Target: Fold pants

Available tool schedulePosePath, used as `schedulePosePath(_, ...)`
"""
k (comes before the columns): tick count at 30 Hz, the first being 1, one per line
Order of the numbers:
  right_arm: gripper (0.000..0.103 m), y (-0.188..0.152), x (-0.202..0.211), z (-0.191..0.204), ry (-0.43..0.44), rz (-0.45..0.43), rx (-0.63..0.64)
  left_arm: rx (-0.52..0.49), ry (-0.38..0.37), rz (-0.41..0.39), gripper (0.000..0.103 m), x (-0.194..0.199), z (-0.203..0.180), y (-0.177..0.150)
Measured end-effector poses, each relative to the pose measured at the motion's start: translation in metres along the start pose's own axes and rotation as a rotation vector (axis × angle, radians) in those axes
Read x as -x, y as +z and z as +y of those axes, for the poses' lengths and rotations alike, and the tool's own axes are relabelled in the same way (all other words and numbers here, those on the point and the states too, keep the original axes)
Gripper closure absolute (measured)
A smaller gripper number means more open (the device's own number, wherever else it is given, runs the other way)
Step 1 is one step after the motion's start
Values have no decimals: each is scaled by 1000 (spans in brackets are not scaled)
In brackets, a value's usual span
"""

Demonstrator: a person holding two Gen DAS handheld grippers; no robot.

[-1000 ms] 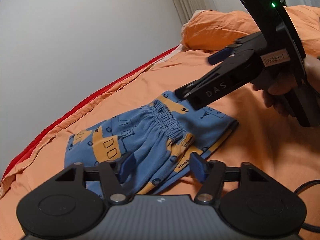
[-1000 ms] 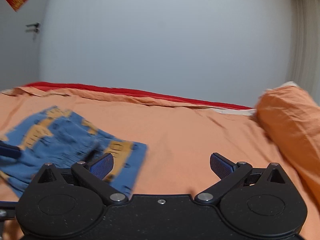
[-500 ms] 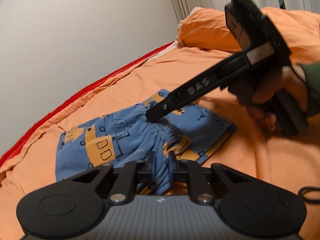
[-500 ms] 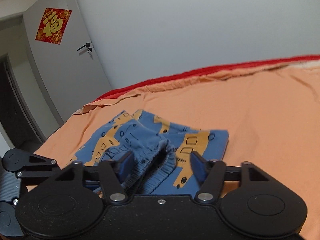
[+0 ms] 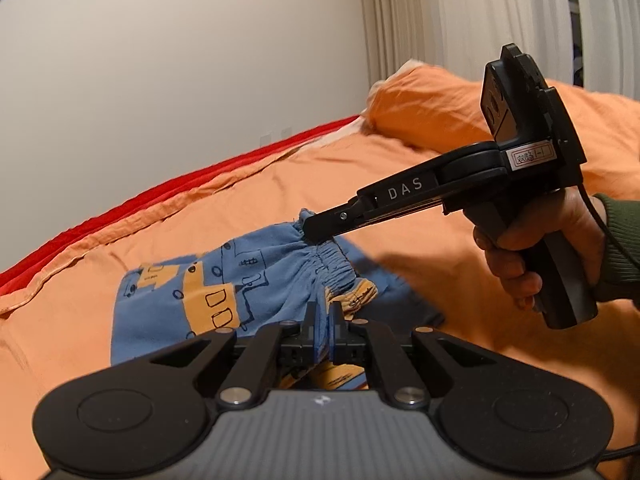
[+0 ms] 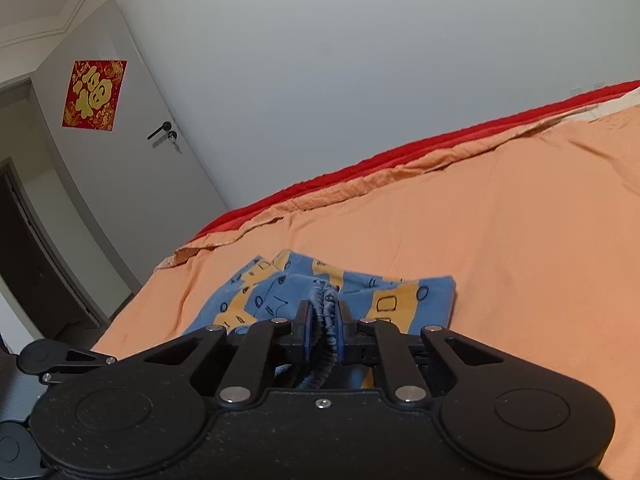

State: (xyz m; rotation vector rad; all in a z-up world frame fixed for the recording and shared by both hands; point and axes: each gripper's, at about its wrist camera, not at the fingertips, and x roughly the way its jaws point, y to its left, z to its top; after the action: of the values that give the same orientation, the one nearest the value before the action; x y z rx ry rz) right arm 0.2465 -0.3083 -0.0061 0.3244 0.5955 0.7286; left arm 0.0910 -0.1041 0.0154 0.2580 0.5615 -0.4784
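Observation:
Small blue pants (image 5: pixel 200 292) with orange vehicle prints lie on the orange bed; they also show in the right wrist view (image 6: pixel 400 300). My left gripper (image 5: pixel 322 320) is shut on the near end of the elastic waistband. My right gripper (image 6: pixel 323 320) is shut on the other end of the gathered waistband; in the left wrist view its fingertips (image 5: pixel 316 228) pinch the band and hold it lifted a little above the sheet. The rest of the pants lies folded on the bed.
The orange bed sheet (image 5: pixel 280 192) has a red edge (image 5: pixel 180 188) along the white wall. An orange pillow (image 5: pixel 432 112) lies at the head by the curtains. A door (image 6: pixel 104 152) with a red decoration stands left of the bed.
My right gripper has closed on the waistband; it was open around it half a second ago. My left gripper closed a moment earlier. The waistband now hangs lifted between both.

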Motion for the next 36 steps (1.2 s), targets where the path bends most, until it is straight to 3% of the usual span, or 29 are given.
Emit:
schedulePosePath(4,91,4,15,-3,-47,2,-4,-15,-40,-10,99,-2,-9,5)
schedulePosePath(10,91,-6,18,-10,-125,64,-14,-40,-83,41,99,-23,-21,-6)
schedulePosePath(15,87,-21,6,-16,-178,108,0,42,-116,76,98,-40,-10,-25)
schedulePosePath(17,80,-23,7,-15,-195,99,5,88,-129,69,90,-36,-4,-23)
schedulePosePath(18,70,-24,9,-13,-213,87,10,110,-135,63,84,-32,-1,-21)
schedulePosePath(19,65,-24,11,-11,-231,69,14,126,-132,57,65,-27,3,-19)
schedulePosePath(20,56,-24,14,-10,-248,44,19,137,-111,38,46,-20,7,-17)
schedulePosePath(22,38,-25,19,-2,-305,-23,45,173,-36,-25,29,-4,17,-14)
schedulePosePath(23,18,-26,21,4,-341,-64,69,203,5,-50,18,3,25,-12)
schedulePosePath(24,5,-29,21,12,-360,-101,101,239,54,-67,13,7,33,-11)
schedulePosePath(26,1,-33,18,27,-370,-139,170,299,162,-77,4,8,49,-11)
schedulePosePath(30,1,-45,-10,60,-398,-102,335,331,322,25,2,-12,70,-20)
schedulePosePath(33,1,-63,-30,76,-431,3,505,329,389,133,2,-29,78,-38)
schedulePosePath(36,1,-70,-20,69,-476,43,560,416,347,113,1,-17,90,-55)
